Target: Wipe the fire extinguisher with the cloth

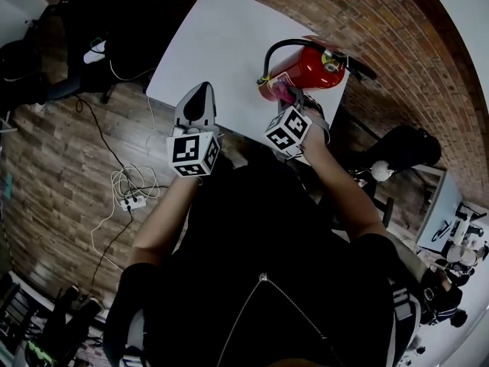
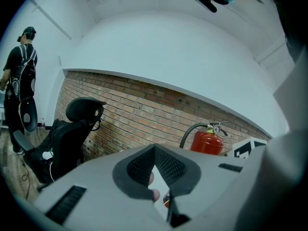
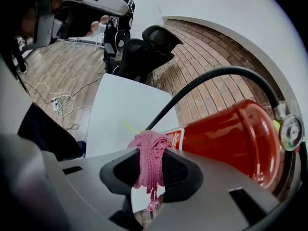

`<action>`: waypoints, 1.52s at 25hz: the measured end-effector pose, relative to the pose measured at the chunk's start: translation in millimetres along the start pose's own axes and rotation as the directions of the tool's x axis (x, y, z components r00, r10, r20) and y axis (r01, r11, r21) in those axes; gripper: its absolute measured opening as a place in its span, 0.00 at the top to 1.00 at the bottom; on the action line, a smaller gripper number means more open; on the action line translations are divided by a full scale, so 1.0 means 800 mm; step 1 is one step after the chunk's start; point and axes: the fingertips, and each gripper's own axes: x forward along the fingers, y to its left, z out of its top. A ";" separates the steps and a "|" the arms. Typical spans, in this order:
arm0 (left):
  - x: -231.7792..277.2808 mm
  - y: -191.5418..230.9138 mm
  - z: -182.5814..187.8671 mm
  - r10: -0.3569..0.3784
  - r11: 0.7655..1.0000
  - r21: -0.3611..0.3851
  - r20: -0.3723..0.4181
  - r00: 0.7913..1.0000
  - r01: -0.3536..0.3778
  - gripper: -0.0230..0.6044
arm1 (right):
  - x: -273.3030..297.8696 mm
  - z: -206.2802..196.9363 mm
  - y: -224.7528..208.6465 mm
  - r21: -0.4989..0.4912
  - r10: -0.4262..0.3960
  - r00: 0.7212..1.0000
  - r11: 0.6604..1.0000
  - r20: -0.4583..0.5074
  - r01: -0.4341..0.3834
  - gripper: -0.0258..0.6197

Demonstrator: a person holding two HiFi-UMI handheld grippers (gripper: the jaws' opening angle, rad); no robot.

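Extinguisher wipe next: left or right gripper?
Right. The right gripper clamps the pink cloth and sits right beside the fire extinguisher. The left gripper is shut, empty, and farther from it, near the table edge.

Soft, even light, no hard shadows. In the head view the white table [image 1: 221, 44] glares near 12 o'clock; dark clothing [image 1: 260, 243] at 6 o'clock loses detail. Fisheye bending and black vignette edge every frame. The pink cloth [image 3: 150, 148] is sharp, the right tool [image 3: 150, 163] around it blurred.
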 end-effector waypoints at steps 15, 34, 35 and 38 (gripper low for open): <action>0.008 -0.014 0.004 -0.031 1.000 -0.004 0.006 0.999 0.031 0.95 | -0.075 0.019 -0.050 0.004 -0.068 0.997 0.998 0.045 0.068 0.78; 0.021 -0.040 0.005 -0.076 0.997 -0.008 0.011 0.997 0.076 0.95 | -0.147 0.029 -0.098 0.054 -0.174 0.978 0.984 0.114 0.169 0.78; 0.022 -0.041 0.006 -0.074 0.997 -0.005 0.012 0.997 0.074 0.95 | -0.150 0.028 -0.100 0.061 -0.180 0.976 0.983 0.123 0.174 0.78; 0.024 -0.049 0.010 -0.066 0.998 0.007 0.019 0.998 0.066 0.95 | -0.160 0.027 -0.108 0.082 -0.202 0.967 0.978 0.155 0.191 0.78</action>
